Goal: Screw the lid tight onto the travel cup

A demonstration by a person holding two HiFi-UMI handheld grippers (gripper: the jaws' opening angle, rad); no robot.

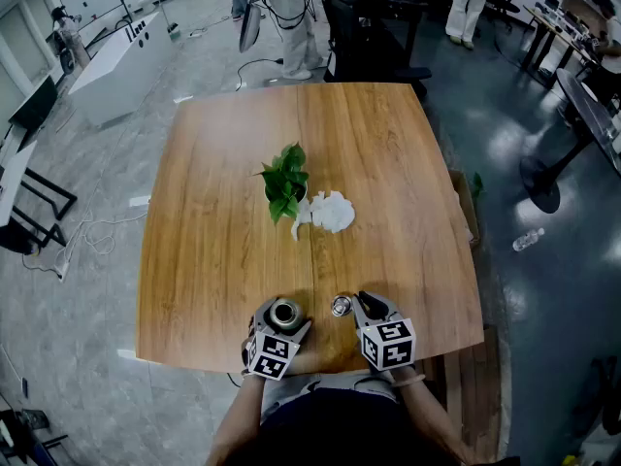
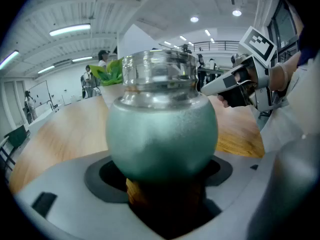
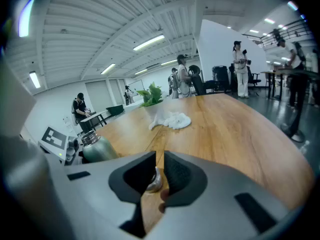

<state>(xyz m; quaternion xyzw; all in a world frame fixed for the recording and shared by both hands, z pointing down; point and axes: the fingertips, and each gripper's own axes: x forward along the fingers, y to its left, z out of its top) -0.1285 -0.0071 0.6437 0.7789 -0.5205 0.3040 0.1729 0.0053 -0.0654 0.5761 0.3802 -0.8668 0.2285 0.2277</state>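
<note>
The travel cup, green with a bare steel threaded neck and an open mouth, stands upright near the table's front edge. My left gripper is shut on its round body; in the left gripper view the cup fills the space between the jaws. Just to its right, the small shiny lid sits low over the wood at the tips of my right gripper. In the right gripper view the pads are almost together, pinching the lid. The cup shows at the left there, apart from the lid.
A small potted green plant and a crumpled white cloth lie at the middle of the wooden table. The person's body is against the front edge. People, an office chair and desks stand on the floor beyond the far side.
</note>
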